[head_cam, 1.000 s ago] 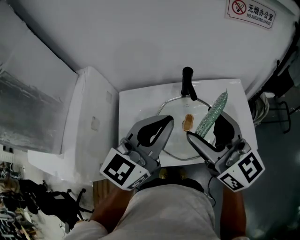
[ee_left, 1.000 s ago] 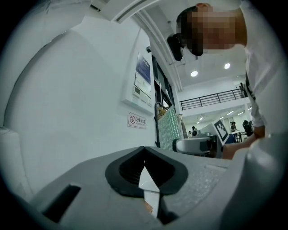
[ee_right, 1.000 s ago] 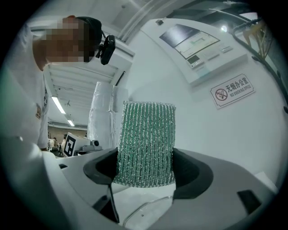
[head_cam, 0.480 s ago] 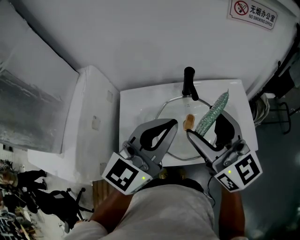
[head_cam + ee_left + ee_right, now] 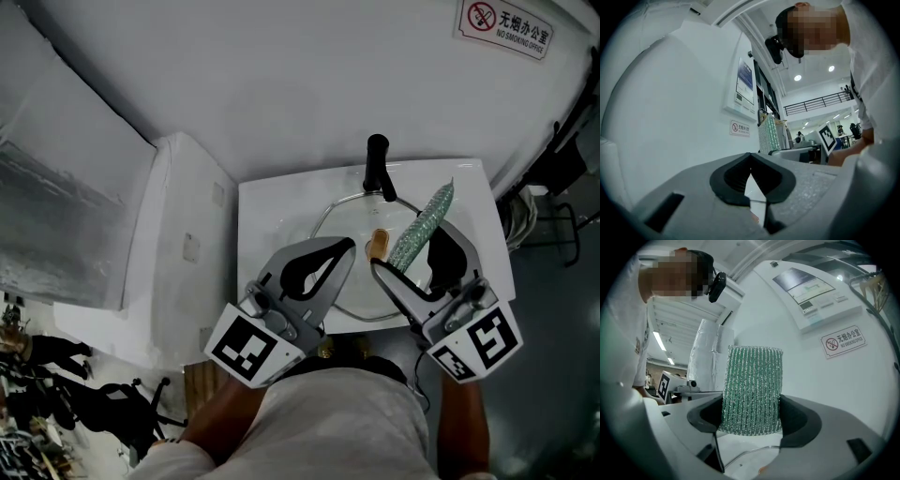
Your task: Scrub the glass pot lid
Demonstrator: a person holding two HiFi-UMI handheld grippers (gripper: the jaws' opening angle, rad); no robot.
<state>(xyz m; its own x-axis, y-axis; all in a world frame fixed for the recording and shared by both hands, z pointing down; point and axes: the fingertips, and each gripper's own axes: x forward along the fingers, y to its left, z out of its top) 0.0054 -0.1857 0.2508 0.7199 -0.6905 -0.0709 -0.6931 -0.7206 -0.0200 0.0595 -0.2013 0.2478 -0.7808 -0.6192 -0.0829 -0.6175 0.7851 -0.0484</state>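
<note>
The glass pot lid (image 5: 349,217), round with a metal rim and a brownish knob (image 5: 377,246), lies flat on a white tabletop (image 5: 267,202). My right gripper (image 5: 412,251) is shut on a green mesh scrub pad (image 5: 424,223) that stands up between its jaws just right of the knob. In the right gripper view the pad (image 5: 752,387) fills the jaw gap, with the lid's rim (image 5: 754,451) below it. My left gripper (image 5: 350,246) is shut and holds nothing, its tip over the lid just left of the knob. In the left gripper view the left gripper's (image 5: 750,157) pads meet.
A black upright handle (image 5: 377,167) stands at the lid's far rim. A white box-like unit (image 5: 183,244) adjoins the table's left side. A white wall with a no-smoking sign (image 5: 502,28) lies beyond. Dark chair legs and cables (image 5: 562,178) are at the right.
</note>
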